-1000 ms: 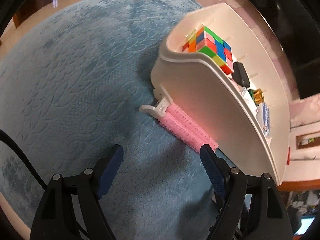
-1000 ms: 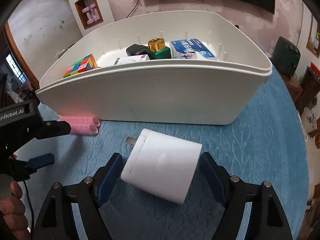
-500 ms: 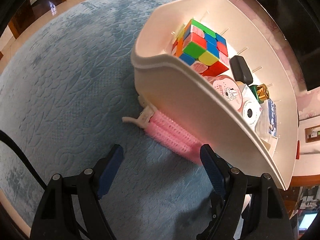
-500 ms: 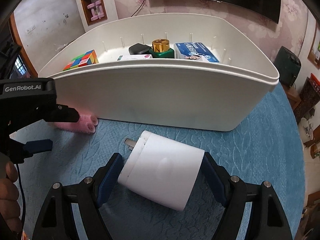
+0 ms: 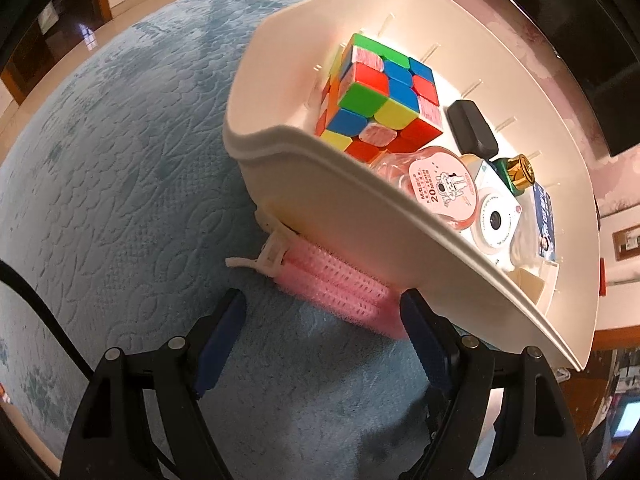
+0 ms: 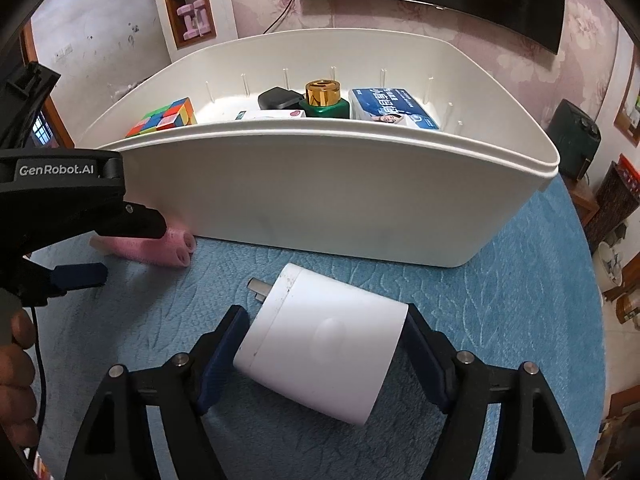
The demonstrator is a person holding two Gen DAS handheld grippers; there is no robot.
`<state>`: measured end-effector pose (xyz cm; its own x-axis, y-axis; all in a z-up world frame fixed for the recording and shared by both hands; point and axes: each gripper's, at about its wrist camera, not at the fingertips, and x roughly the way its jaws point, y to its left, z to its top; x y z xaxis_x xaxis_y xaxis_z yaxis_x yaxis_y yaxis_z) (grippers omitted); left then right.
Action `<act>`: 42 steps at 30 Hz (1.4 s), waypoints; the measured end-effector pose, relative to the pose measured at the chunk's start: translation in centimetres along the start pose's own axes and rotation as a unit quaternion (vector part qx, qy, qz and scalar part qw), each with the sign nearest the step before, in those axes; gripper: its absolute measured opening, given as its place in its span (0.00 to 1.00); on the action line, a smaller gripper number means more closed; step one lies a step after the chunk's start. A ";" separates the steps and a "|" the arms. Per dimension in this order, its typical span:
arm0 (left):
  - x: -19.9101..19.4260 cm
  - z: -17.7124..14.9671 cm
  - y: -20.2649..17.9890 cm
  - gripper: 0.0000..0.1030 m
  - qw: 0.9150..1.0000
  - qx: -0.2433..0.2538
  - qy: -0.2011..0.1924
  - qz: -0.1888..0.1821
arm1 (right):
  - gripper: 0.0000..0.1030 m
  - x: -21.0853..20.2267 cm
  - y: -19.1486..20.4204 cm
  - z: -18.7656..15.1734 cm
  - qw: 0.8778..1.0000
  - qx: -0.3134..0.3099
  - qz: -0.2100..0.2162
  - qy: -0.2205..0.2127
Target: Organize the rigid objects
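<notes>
A pink hair-roller clip point(image 5: 336, 284) with a white clasp lies on the blue cloth against the white bin's wall point(image 5: 360, 200). My left gripper point(image 5: 322, 312) is open, its fingers on either side of the clip's near end, not touching it. In the right wrist view the clip point(image 6: 160, 246) lies left of the bin point(image 6: 340, 192), with the left gripper point(image 6: 80, 252) over it. A white charger plug point(image 6: 320, 344) lies on the cloth between the fingers of my right gripper point(image 6: 324, 336), which is open and close around it.
The bin holds a colour cube point(image 5: 380, 96), a black item point(image 5: 472, 128), a pink tape roll point(image 5: 444, 190), a green bottle with gold cap point(image 6: 324, 100) and a blue box point(image 6: 392, 108). The blue cloth point(image 5: 120, 160) covers a round table; its edge drops off at right.
My left gripper has moved forward to the pink clip, which now sits between its fingers. My right gripper has moved forward around the white plug. Neither has closed.
</notes>
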<state>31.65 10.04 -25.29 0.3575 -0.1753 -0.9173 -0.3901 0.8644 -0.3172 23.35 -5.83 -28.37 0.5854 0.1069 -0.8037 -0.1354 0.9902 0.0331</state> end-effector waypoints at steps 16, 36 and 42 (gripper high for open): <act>-0.1 0.1 2.3 0.63 0.998 0.015 -0.042 -0.037 | 0.71 0.1 0.3 0.0 1.000 -0.016 -0.006 -0.002; -0.8 -1.5 8.5 0.21 0.979 -0.106 -0.024 -0.172 | 0.71 0.3 0.3 0.3 1.000 -0.017 -0.003 0.013; -2.0 -2.6 9.4 0.16 0.977 -0.108 -0.014 -0.184 | 0.71 -0.1 0.2 -0.2 1.000 -0.016 0.003 0.019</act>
<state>25.09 17.29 -27.06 0.5296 -0.4397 -0.7253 -0.3998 0.6247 -0.6707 23.11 -5.65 -28.42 0.5546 0.1080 -0.8250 -0.1650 0.9861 0.0182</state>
